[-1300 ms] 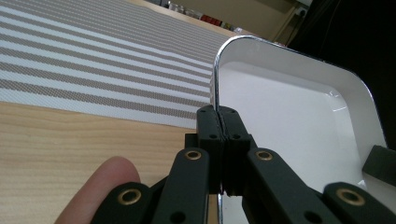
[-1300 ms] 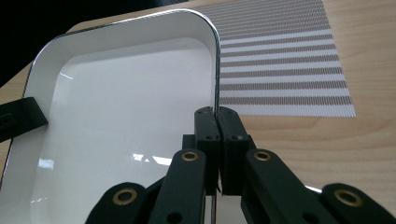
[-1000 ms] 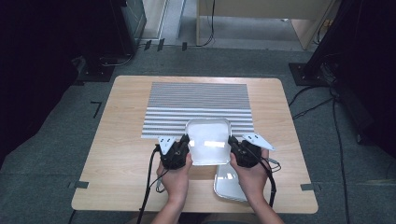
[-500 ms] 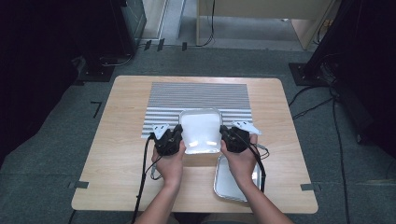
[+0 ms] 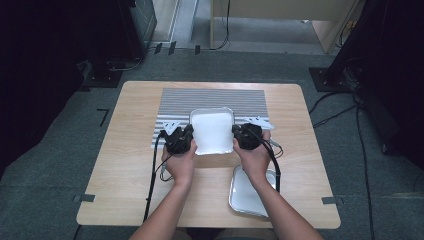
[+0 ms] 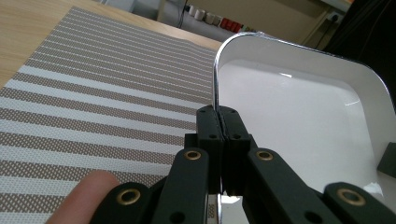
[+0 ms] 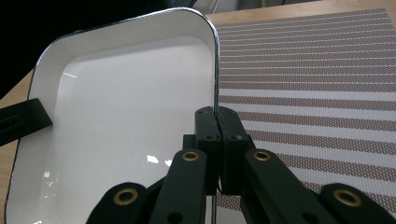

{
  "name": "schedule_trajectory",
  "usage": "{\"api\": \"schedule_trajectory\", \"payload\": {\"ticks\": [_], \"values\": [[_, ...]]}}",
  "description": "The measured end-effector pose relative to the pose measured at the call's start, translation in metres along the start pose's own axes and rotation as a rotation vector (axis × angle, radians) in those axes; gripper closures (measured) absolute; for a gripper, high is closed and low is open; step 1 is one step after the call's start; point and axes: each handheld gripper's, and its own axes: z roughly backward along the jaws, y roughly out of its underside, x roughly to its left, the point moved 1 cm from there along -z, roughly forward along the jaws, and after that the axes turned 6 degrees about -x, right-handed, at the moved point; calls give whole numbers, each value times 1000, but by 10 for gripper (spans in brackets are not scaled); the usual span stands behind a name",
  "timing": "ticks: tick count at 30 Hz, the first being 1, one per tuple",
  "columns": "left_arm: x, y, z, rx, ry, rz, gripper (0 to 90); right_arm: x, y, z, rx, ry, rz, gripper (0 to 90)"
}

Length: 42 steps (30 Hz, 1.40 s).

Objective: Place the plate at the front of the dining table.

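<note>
A white rectangular tray (image 5: 212, 131) with a metal rim hangs over the striped placemat (image 5: 215, 102), held at both sides. My left gripper (image 5: 188, 136) is shut on the tray's left rim; in the left gripper view its jaws pinch the rim (image 6: 215, 88) edge-on, at the gripper's (image 6: 218, 116) tip. My right gripper (image 5: 236, 135) is shut on the opposite rim, and in the right gripper view the rim (image 7: 216, 70) runs straight into the closed jaws of that gripper (image 7: 216, 116). The tray (image 7: 121, 121) is empty inside.
A second white tray (image 5: 250, 192) lies on the wooden table (image 5: 125, 165) near the front right, partly under the right forearm. Cables trail from both grippers toward the front edge. Dark equipment and cables stand on the floor around the table.
Both hands have carried the tray away from the front of the table, off the second tray and onto the striped placemat. The second tray stays where it was.
</note>
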Motion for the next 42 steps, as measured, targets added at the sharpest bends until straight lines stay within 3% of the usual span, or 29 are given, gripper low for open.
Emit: {"api": "schedule_trajectory", "payload": {"ticks": [5,7,8,11,21,26,37,42], "values": [[4,-6,-12,15,-12,4,898,-2,-7,-18,23,-9,-14,899],[6,-11,-17,19,-12,5,897,-3,-8,-20,26,-22,-40,900],[6,-15,-22,20,-18,-7,897,-5,-11,-23,37,-34,-92,900],[5,-18,-26,23,-24,-18,898,-5,-14,-29,38,-22,-71,899],[13,-19,-54,69,-53,15,898,-10,-21,-57,68,8,-46,898],[20,-21,-69,110,-75,2,899,-12,-16,-80,105,7,-64,895],[31,-9,-103,191,-89,-1,898,-23,-6,-109,168,37,-89,892],[35,-5,-114,233,-101,20,896,-28,-3,-120,212,42,-128,889]]}}
